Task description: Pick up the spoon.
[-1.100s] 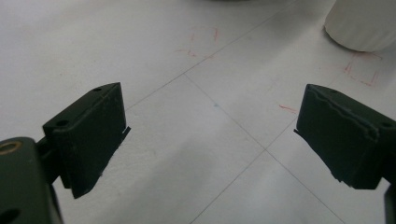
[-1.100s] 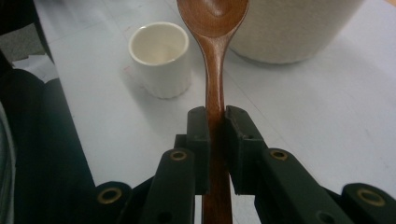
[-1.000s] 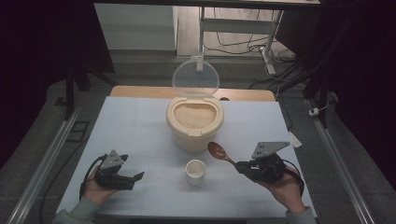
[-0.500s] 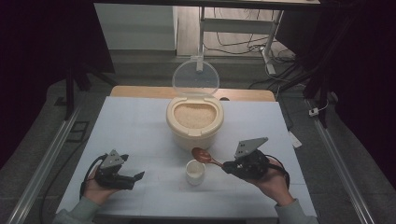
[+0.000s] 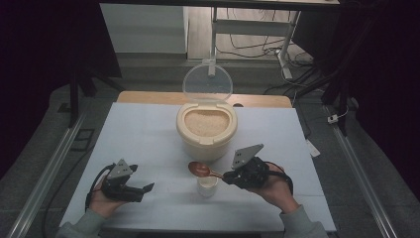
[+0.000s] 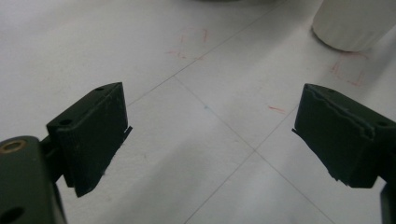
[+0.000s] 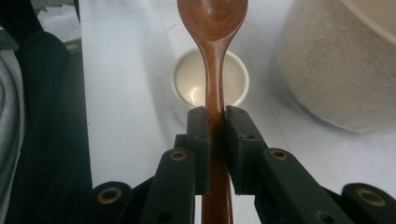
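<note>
Your right claw (image 5: 229, 175) is clamped on the handle of the wooden spoon (image 5: 200, 170), both jaws pressing against the handle from either side. You hold the spoon roughly level, its bowl reaching out past the small white cup (image 5: 207, 185) on the side away from your right hand (image 5: 275, 187), with the handle crossing above the cup's mouth. In the right claw view the spoon's bowl looks empty and the cup sits directly beneath the handle.

The cup stands on the desk (image 5: 143, 134) just in front of the cream rice container (image 5: 206, 130), on your side of it. The container's clear lid (image 5: 207, 83) stands raised at its far edge, and pale grain fills it near the rim.

Your left claw (image 5: 141, 191) rests low over the desk, well to the left of the cup, with its jaws spread wide and nothing between them. In the left claw view the cup shows at the top right, beyond the jaws.
</note>
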`<state>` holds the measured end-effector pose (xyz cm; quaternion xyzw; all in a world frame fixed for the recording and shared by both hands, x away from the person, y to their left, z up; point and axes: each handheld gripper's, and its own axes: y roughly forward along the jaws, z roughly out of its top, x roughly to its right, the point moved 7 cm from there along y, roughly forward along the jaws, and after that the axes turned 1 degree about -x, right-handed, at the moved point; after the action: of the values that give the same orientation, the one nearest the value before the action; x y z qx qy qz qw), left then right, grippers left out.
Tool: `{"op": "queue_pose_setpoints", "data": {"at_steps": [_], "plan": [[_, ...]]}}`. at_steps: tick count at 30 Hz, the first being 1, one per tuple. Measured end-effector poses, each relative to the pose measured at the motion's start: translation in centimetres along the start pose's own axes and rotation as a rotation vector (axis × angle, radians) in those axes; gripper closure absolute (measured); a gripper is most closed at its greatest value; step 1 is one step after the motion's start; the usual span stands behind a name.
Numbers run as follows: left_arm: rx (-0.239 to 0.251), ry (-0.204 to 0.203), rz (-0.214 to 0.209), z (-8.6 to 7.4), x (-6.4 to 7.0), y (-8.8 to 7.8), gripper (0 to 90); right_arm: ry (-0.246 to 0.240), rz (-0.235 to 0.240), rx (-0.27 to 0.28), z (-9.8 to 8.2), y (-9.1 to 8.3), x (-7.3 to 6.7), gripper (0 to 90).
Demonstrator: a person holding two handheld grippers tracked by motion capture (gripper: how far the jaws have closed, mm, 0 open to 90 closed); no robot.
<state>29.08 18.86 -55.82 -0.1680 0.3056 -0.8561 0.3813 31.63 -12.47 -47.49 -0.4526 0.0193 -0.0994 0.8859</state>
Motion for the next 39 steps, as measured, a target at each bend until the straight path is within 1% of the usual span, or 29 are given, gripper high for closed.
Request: {"op": "queue_pose_setpoints", "data": {"at_steps": [2, 10, 12, 15, 17, 18, 21, 26, 28, 33, 36, 37, 39], "plan": [[0.002, 0.009, -0.006, 0.1, 0.1, -0.1, 10.4, -0.006, 0.0, 0.002, 0.1, 0.1, -0.1, 80.0], [-0.004, 0.024, -0.018, 0.3, 0.5, -0.2, 10.9, -0.019, 0.003, 0.002, 0.1, 0.2, -0.2, 80.0], [-0.002, 0.03, -0.029, 0.6, 0.8, -0.4, 11.0, -0.02, 0.005, 0.002, 0.3, 0.4, -0.1, 80.0], [0.02, 0.054, -0.043, 2.1, 1.6, -1.2, 11.6, -0.031, 0.007, -0.002, 0.5, 0.5, -0.3, 80.0], [0.034, 0.082, -0.052, 3.3, 2.4, -1.8, 12.5, -0.037, 0.006, -0.002, 0.6, 0.5, -0.3, 80.0], [0.042, 0.107, -0.06, 4.3, 3.0, -2.1, 12.5, -0.037, 0.006, -0.002, 0.6, 0.5, -0.3, 80.0], [0.053, 0.163, -0.095, 6.4, 4.6, -2.5, 13.1, -0.042, 0.005, -0.001, 0.8, 0.5, -0.4, 80.0], [0.051, 0.237, -0.121, 9.2, 6.6, -2.0, 14.9, -0.051, 0.004, -0.001, 1.1, 0.6, -0.6, 80.0], [0.046, 0.263, -0.139, 10.2, 7.3, -1.7, 15.2, -0.057, 0.006, -0.004, 1.1, 0.6, -0.7, 80.0], [0.016, 0.328, -0.185, 11.9, 9.1, -0.5, 15.5, -0.066, 0.01, -0.003, 1.3, 0.8, -0.8, 80.0], [-0.009, 0.38, -0.202, 12.6, 10.3, 0.3, 16.6, -0.065, 0.013, -0.003, 1.4, 0.9, -1.0, 80.0], [-0.021, 0.404, -0.211, 12.8, 10.8, 0.7, 18.7, -0.071, 0.015, -0.005, 1.4, 1.0, -1.0, 80.0], [-0.046, 0.447, -0.221, 13.0, 11.5, 1.2, 19.7, -0.076, 0.013, -0.013, 1.4, 1.0, -1.0, 80.0]]}}
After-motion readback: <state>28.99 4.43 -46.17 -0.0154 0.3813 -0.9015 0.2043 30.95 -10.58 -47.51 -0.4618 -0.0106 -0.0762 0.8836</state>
